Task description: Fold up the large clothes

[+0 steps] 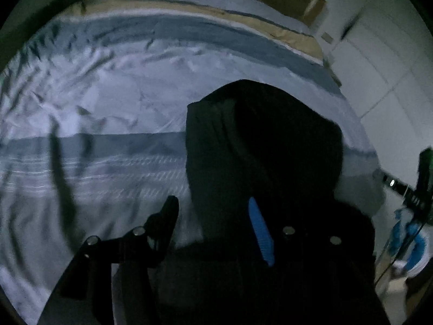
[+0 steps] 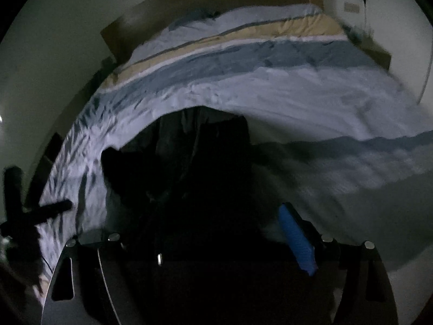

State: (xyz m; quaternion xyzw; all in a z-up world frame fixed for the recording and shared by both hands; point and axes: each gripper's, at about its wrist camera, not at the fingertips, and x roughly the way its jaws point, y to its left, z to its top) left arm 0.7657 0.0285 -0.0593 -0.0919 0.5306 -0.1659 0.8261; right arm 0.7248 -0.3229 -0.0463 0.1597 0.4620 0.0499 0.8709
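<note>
Dim light; both wrist views blurred. The dark garment (image 1: 259, 146) lies in a bunched heap on the striped bedspread (image 1: 108, 103), near the bed's foot edge. It fills the lower middle of both views.

Left gripper (image 1: 213, 227): the fingers stand apart, the garment's cloth between them and draped over the blue-padded finger (image 1: 261, 233). Whether the pads press on it cannot be told. Right gripper (image 2: 200, 243): the fingers stand wide apart, dark cloth lying between them; only the blue pad (image 2: 297, 241) shows clearly and no grip is visible.

Step in hand, as judged: laying the garment out for a fold. To do it well, each gripper should take 1 corner or hem, not the bulk, then draw the 2 holds apart until the cloth lies flat on the bedspread before any fold. The wrinkles beside the garment suggest the bedspread drags easily, so lift rather than slide.

Surface: soft, rumpled bedspread with pale, blue-grey and tan bands. Beyond the garment, a brown headboard (image 2: 216, 8). Pale walls enclose the bed; white closet panels (image 1: 379, 62) stand beside it.
</note>
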